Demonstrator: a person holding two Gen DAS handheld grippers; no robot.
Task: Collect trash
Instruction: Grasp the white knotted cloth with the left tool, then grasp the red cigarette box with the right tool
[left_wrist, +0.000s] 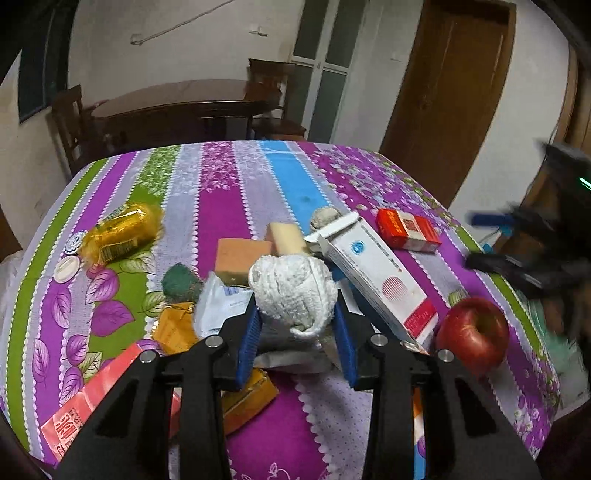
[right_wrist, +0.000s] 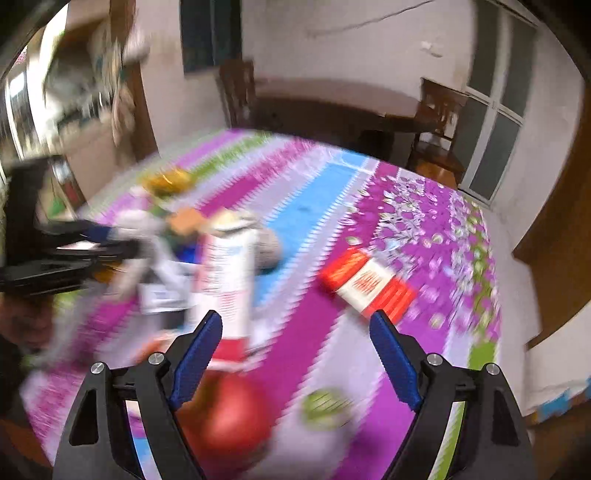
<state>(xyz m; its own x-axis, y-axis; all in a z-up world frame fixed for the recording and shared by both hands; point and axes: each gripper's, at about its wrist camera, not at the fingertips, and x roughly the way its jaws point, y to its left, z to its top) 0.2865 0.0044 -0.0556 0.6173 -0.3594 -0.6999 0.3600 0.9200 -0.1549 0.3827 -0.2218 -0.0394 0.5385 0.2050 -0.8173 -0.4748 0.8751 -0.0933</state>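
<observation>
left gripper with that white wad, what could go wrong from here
The left gripper pinches only the lower part of the crumpled white wad, so it may slip out. The long white box leans right beside it and could get dragged. The red apple sits near the table edge.

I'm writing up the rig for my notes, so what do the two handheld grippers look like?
Both match: the left gripper and the right gripper have matte black angular frames with triangular cut-outs and round silver bolt heads at the pivots. The fingers carry ribbed blue pads. No cables or sleeves are visible.
</observation>
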